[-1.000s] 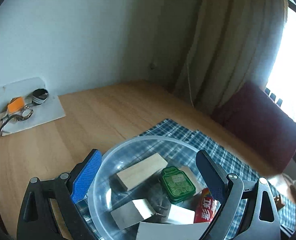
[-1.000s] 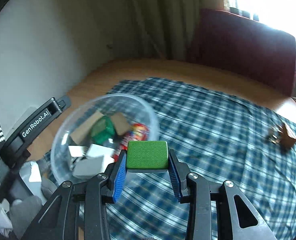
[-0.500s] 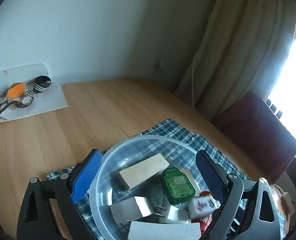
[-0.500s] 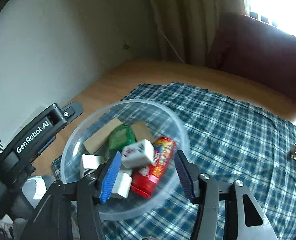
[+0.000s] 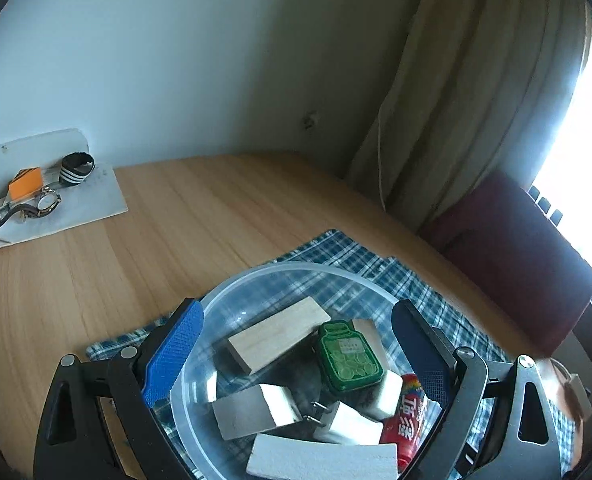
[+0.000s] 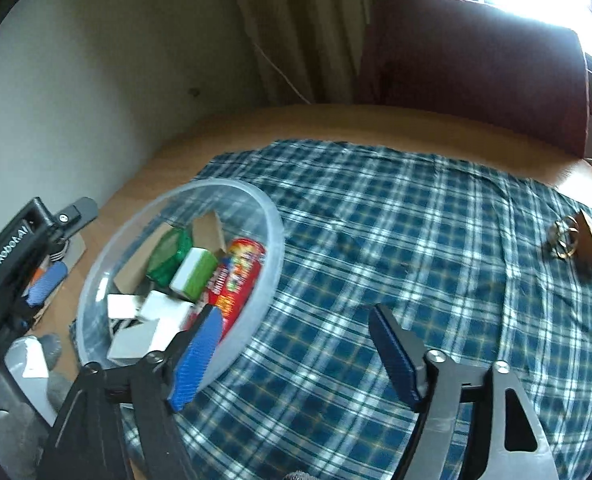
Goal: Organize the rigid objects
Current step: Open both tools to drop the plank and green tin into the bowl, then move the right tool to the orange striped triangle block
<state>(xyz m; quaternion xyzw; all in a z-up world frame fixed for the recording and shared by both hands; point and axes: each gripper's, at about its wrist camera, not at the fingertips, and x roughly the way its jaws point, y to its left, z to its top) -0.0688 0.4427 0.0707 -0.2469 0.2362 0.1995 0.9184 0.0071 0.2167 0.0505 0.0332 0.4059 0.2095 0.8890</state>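
A clear round plastic bowl point(image 5: 296, 276) is sitting on the blue-and-white checked cloth point(image 6: 396, 216) over the pale wooden table point(image 5: 135, 248), filling the lower middle of the left wrist view. Inside it are lying a pale wooden rectangular block point(image 5: 275, 336), a green bottle-shaped tin point(image 5: 348, 356), a red printed tube point(image 6: 235, 276), a green-and-white tile point(image 6: 193, 272) and several white blocks, piled against each other. The left gripper point(image 5: 296, 352) is standing wide open with its blue ribbed pads either side of the bowl, holding nothing. The right gripper point(image 6: 296, 356) is also gaping wide and empty, low in its frame, its left pad overlapping the bowl's rim.

Only the right wrist view is showing the small brown wooden block with metal rings point(image 6: 584, 238) at the right edge, well apart from the bowl. Only the left wrist view is showing the white board point(image 5: 75, 208) at upper left carrying a wristwatch point(image 5: 45, 202), an orange block point(image 5: 25, 182) and a black-and-white striped roll point(image 5: 75, 168). A dark red chair point(image 6: 476, 68) and beige curtain point(image 5: 456, 100) are standing behind.
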